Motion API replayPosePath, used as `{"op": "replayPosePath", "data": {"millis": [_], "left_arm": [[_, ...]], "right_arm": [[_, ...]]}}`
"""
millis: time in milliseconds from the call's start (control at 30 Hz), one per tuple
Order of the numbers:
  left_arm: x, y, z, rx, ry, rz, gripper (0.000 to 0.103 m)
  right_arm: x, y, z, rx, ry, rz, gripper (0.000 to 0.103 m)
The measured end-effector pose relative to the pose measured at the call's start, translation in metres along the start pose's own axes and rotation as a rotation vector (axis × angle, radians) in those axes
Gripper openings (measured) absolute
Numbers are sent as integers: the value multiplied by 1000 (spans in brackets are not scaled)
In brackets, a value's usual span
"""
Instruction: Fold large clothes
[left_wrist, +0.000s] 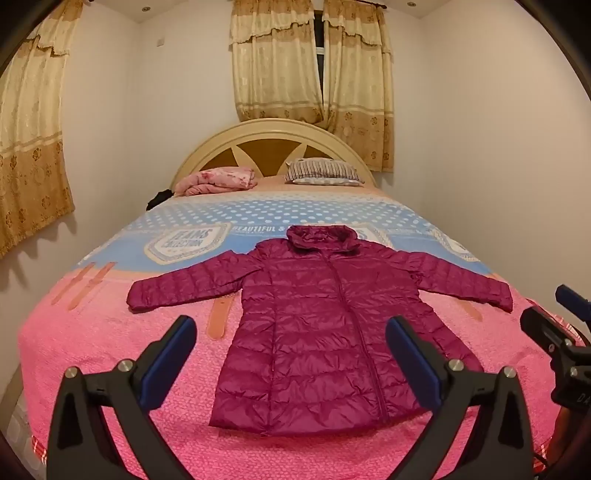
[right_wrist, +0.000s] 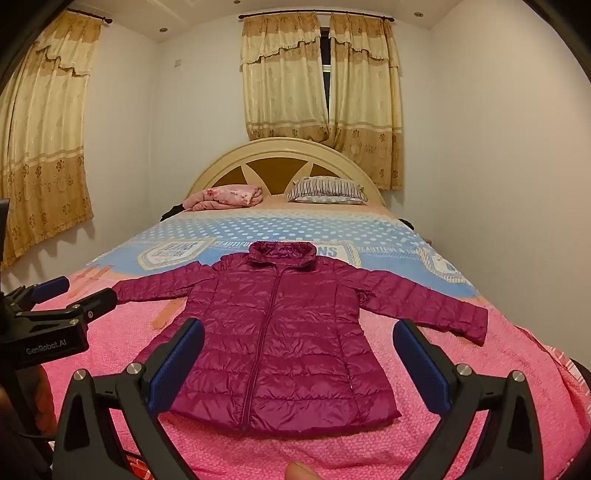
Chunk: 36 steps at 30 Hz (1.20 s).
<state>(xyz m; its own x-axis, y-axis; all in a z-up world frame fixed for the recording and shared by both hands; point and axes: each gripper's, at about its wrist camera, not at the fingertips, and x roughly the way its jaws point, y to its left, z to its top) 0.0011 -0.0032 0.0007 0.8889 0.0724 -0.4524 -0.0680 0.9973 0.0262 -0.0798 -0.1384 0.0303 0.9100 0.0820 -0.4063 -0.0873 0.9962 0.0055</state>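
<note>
So far nothing is folded: the magenta puffer jacket (left_wrist: 325, 325) is laid flat and zipped on the bed (left_wrist: 110, 332), sleeves spread wide. Both the left hand-held gripper (left_wrist: 291, 354) and the right hand-held gripper (right_wrist: 299, 358) are held spread and empty above the hem. A folded pink blanket (left_wrist: 218, 179) and a striped pillow (left_wrist: 323, 171) are kept well apart at the headboard, so nothing is judged to obstruct the folds.

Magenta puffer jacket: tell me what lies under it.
The magenta puffer jacket lies flat, zipped, sleeves spread, on the pink bedspread; its hood reaches the blue printed part. The bedding directly beneath and the jacket's back are covered.
</note>
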Motion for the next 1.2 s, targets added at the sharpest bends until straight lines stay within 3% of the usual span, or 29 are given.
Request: {"op": "replayPosePath", "data": {"millis": [133,167,1200], "left_arm": [[1,-10,0,20,-20,59,103],[-4,-6,-2,11,-3,-36,103],[1,8,-1,-3,13,-29,103]], "right_arm": [[1,0,-1,-3,-4,-1,102],[1,0,-1,-3,-6,-3,102],[8,5,-9,-3,12,11,102]]}}
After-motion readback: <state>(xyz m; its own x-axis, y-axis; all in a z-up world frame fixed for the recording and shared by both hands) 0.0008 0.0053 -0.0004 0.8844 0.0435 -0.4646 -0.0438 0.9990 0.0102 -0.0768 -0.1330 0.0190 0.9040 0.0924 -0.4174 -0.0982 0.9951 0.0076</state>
